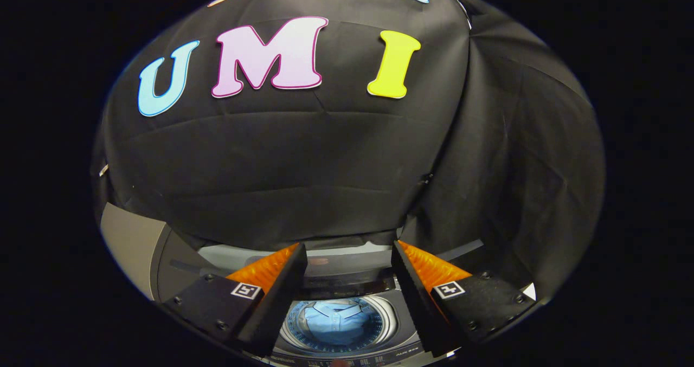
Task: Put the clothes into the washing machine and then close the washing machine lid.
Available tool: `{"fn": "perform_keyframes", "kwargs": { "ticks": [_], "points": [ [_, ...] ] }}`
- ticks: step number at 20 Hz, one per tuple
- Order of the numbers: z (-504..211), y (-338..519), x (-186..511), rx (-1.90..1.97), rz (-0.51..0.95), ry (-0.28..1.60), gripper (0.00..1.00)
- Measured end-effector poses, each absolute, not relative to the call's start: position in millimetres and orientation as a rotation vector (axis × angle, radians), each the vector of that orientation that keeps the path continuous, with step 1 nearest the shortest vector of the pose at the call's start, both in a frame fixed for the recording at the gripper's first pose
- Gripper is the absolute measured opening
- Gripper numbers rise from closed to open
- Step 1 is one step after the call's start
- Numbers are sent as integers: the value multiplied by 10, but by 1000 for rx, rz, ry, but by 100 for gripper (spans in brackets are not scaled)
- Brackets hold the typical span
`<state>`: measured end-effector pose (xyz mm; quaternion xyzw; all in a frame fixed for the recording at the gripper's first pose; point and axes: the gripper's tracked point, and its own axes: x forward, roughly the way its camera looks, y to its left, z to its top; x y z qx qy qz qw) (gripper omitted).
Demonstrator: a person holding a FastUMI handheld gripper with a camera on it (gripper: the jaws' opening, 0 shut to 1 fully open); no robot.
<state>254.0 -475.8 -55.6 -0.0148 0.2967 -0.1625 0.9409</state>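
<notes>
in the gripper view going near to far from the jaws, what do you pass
Open gripper with nothing between its jaws → light blue shirt lying in the round steel washing machine drum → grey rear panel of the washing machine → black cloth booth wall.

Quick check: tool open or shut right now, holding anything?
Tool: open, holding nothing; its fingers are spread above the round metal washing machine drum, where a light blue shirt lies.

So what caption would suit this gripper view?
Open gripper held above the washing machine, a blue shirt already in its drum, lid not yet closed.
</notes>
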Motion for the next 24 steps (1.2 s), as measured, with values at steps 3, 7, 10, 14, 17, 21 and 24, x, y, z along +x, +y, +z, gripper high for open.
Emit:
{"fn": "perform_keyframes", "kwargs": {
  "ticks": [3,7,10,14,17,21,24],
  "points": [
    [-567,-4763,2511,-25,-336,605,99],
    [-564,-4752,2448,-27,-334,585,99],
    [-571,-4745,2363,-23,-330,562,99],
    [-595,-4736,2285,-18,-320,549,99],
    [-604,-4739,2243,-16,-312,545,99],
    [-634,-4734,2152,-14,-319,545,99],
    [-681,-4705,2070,-12,-307,553,98]
  ]
}}
